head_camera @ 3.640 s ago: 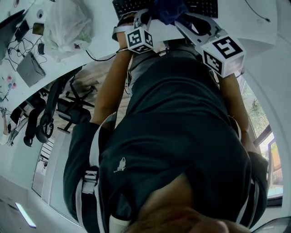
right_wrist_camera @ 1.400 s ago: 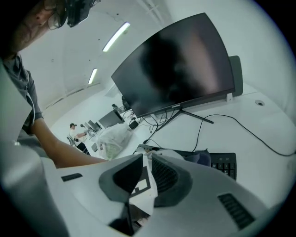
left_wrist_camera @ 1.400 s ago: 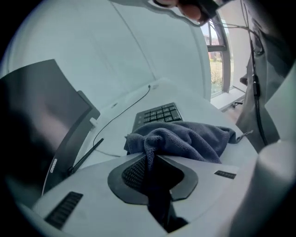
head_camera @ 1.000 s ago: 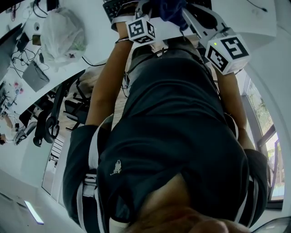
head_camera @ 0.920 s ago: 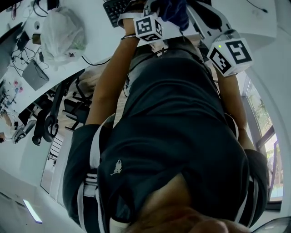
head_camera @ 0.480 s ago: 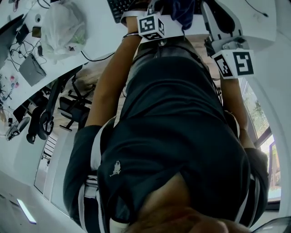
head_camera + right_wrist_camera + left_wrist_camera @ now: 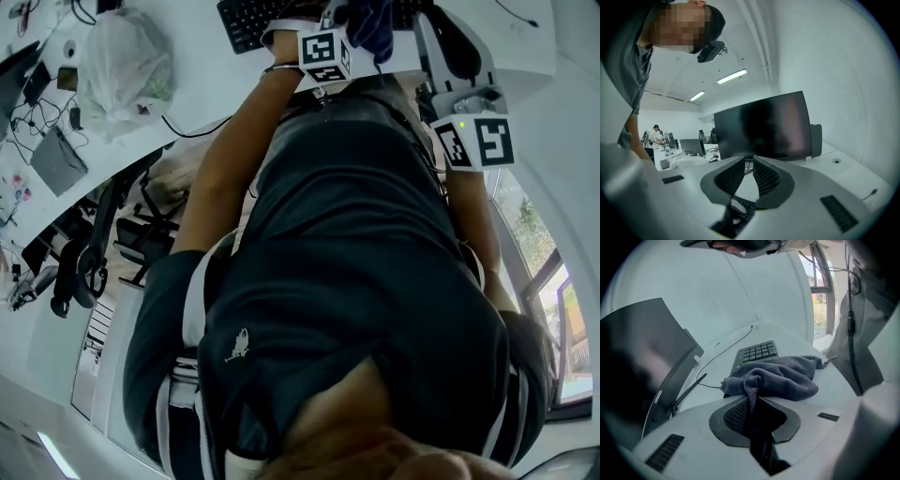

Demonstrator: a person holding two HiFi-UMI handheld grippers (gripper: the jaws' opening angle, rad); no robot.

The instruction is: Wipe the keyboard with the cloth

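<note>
A black keyboard (image 7: 757, 352) lies on the white desk, its left end showing at the top of the head view as the keyboard (image 7: 246, 21). A dark blue-grey cloth (image 7: 776, 378) is draped over the keyboard's near part. My left gripper (image 7: 751, 397) is shut on a fold of it, and in the head view the cloth (image 7: 372, 23) bunches just past the left gripper (image 7: 356, 23). My right gripper (image 7: 748, 161) is raised off the desk and faces a dark monitor (image 7: 764, 124). Its jaws stand a narrow gap apart with nothing between them. Its marker cube (image 7: 476, 141) shows beside my torso.
A dark monitor (image 7: 640, 362) stands left of the keyboard with a thin cable (image 7: 726, 348) running behind. A white plastic bag (image 7: 127, 66) and small devices lie on the desk at left. Office chairs (image 7: 89, 253) stand below. Other desks and a person (image 7: 657, 136) are far off.
My left gripper has slid right along the keyboard with the cloth in it. My right gripper has risen and rolled, so its marker cube now shows a different face.
</note>
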